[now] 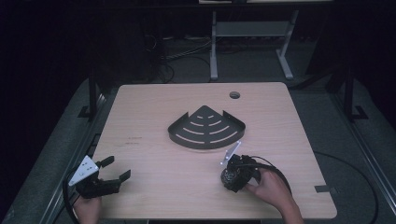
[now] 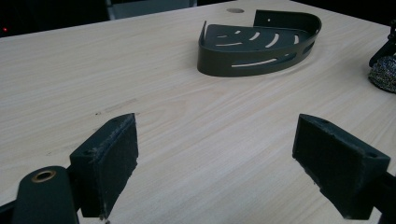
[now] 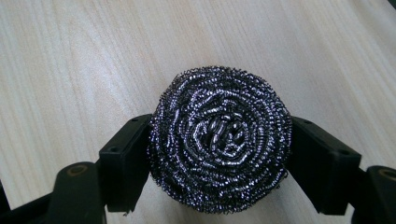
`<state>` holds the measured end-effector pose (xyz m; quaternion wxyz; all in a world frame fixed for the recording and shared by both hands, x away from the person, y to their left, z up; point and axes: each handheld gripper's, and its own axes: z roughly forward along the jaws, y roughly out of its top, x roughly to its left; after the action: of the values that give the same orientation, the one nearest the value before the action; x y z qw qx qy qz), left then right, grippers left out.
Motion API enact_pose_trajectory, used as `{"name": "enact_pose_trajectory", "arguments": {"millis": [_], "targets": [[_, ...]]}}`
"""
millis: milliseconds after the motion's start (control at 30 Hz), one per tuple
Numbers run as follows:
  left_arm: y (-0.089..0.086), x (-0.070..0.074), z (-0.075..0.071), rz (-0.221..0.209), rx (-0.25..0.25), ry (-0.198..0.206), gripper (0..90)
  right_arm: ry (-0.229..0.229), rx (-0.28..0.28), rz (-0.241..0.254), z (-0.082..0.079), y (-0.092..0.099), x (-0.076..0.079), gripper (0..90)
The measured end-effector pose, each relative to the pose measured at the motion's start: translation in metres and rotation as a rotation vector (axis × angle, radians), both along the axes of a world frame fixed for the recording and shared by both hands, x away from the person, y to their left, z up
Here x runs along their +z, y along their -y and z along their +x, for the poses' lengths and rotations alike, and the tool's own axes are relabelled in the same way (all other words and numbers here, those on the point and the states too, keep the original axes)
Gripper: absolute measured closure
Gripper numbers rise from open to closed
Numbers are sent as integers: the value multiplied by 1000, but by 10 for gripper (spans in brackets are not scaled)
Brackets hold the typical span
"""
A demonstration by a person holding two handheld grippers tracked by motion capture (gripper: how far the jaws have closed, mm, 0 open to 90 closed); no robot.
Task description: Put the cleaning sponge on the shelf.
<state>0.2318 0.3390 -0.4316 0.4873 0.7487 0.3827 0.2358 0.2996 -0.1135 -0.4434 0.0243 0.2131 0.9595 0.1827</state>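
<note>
Steel wool in a coiled scourer [image 3: 219,140] looks light, springy and rough, so it should compress under pressure rather than slip; taking it across its round middle, as now, seems the sound hold. At the lower left of the high view the left hand-held gripper [image 1: 113,170] hovers over the pale wood surface [image 1: 154,186] with jaws wide apart and nothing between them. Up at centre sits a dark metal corner caddy [image 1: 207,127] with curved slots. At lower right the right hand-held gripper [image 1: 232,176] has its jaws clamped on either side of the scourer, a dark, glinting spiral of wire, near the caddy.
</note>
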Motion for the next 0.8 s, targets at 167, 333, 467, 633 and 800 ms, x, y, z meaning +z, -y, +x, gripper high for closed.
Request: {"name": "enact_pose_trajectory", "arguments": {"millis": [167, 333, 467, 633, 800], "targets": [[0, 0, 0, 1, -2, 1, 137, 3, 0, -5, 0, -1, 0, 274], [1, 0, 1, -6, 1, 0, 137, 13, 10, -10, 0, -2, 1, 289], [1, 0, 1, 1, -3, -2, 137, 9, 8, -8, 0, -1, 2, 297], [1, 0, 1, -4, 0, -1, 137, 10, 9, 1, 0, 0, 4, 299], [1, 0, 1, 1, -2, -2, 137, 14, 16, -3, -1, 1, 7, 299]]}}
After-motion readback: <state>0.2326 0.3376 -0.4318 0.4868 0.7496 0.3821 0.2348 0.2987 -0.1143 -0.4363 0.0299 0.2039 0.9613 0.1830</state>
